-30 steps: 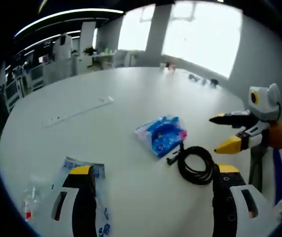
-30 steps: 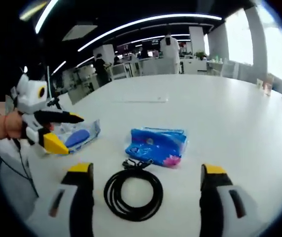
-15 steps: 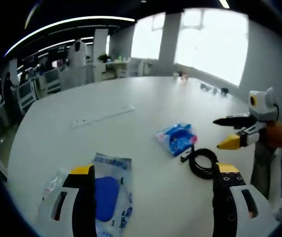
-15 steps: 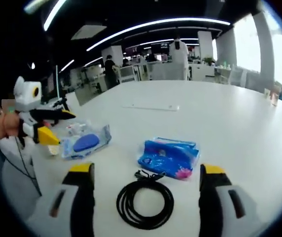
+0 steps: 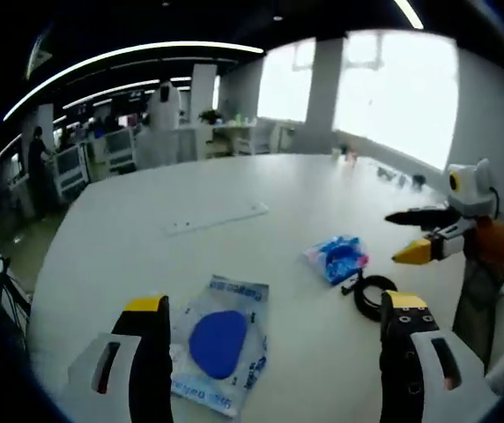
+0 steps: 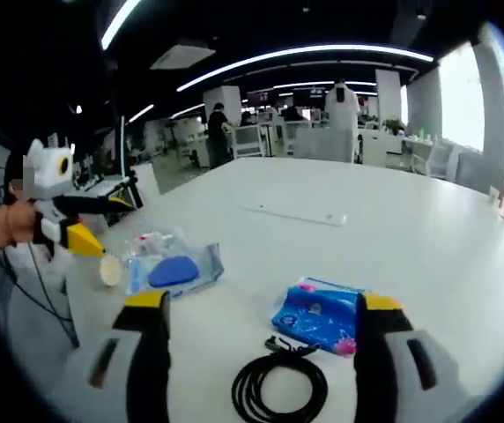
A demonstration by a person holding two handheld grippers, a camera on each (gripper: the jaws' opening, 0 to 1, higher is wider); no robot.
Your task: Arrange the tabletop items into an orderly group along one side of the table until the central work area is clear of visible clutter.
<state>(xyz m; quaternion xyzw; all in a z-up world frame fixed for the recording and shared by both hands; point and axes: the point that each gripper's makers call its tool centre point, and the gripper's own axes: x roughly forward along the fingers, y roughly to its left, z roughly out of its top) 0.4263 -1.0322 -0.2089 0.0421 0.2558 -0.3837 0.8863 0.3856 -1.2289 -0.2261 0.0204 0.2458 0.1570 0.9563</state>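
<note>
Big white desk [image 5: 146,203] in an open office, and the clear packet with the blue pad [image 5: 219,342] lies right between the left gripper [image 5: 274,313]'s wide-spread jaws, long axis pointing away. Right gripper [image 6: 256,310], also spread and empty, sits closer to the coiled black cable [image 6: 278,388] and blue tissue pack [image 6: 319,315], so I'd guess left takes the packet.

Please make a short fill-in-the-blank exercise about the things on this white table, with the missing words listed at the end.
1. The coiled cable on the table is ____ in colour.
2. In the right gripper view, the blue tissue pack lies just beyond the cable, and the two are ____.
3. Inside the clear bag there is a flat oval pad of ____ colour.
4. The jaws of the left gripper stand ____, with nothing between them.

Missing words: black; touching; blue; open
</note>
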